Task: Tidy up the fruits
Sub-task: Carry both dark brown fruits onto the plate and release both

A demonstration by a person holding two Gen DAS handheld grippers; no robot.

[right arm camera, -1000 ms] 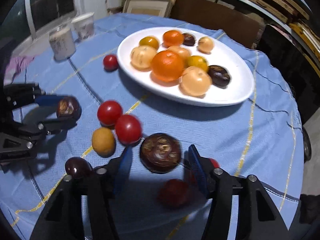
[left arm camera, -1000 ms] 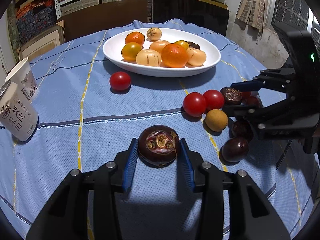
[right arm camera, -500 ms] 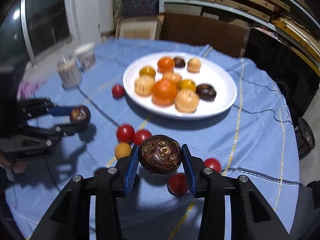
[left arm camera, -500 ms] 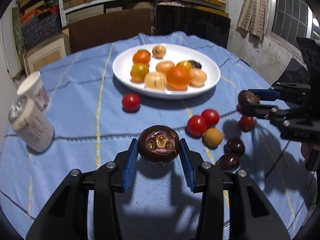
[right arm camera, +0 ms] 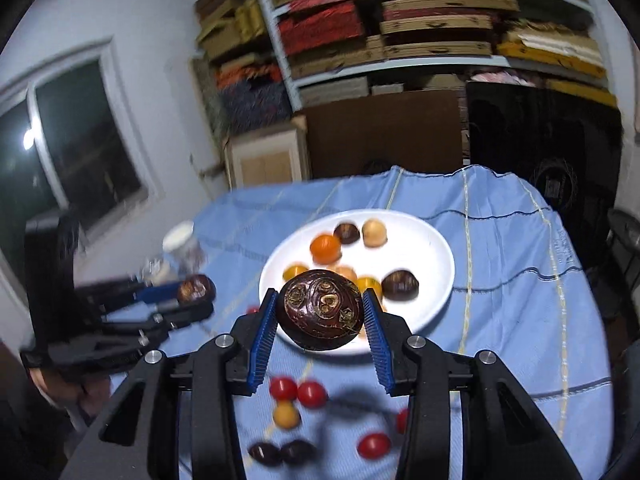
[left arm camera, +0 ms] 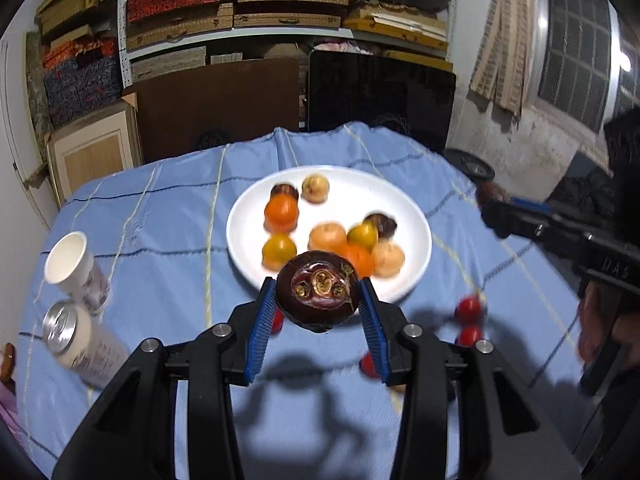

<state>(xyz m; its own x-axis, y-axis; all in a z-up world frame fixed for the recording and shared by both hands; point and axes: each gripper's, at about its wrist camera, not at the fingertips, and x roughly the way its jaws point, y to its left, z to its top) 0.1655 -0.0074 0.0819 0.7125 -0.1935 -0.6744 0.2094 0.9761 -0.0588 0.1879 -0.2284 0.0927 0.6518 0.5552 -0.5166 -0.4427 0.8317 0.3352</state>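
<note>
My left gripper (left arm camera: 318,300) is shut on a dark purple fruit (left arm camera: 318,290) and holds it high above the blue tablecloth, in front of the white plate (left arm camera: 404,204). My right gripper (right arm camera: 320,314) is shut on another dark purple fruit (right arm camera: 320,312), also raised above the cloth near the white plate (right arm camera: 436,248). The plate holds several orange, yellow, tan and dark fruits. The right gripper shows at the right of the left wrist view (left arm camera: 494,210). The left gripper shows at the left of the right wrist view (right arm camera: 196,294).
Red tomatoes (right arm camera: 298,392), a yellow fruit (right arm camera: 285,415) and dark fruits (right arm camera: 280,452) lie loose on the cloth below the plate. A paper cup (left arm camera: 70,262) and a can (left arm camera: 80,344) stand at the table's left. Shelves and boards stand behind the table.
Both grippers have lifted their dark fruits well up off the cloth and tilted back, so the table sits lower and farther in both views. Both stay shut on the fruits.
</note>
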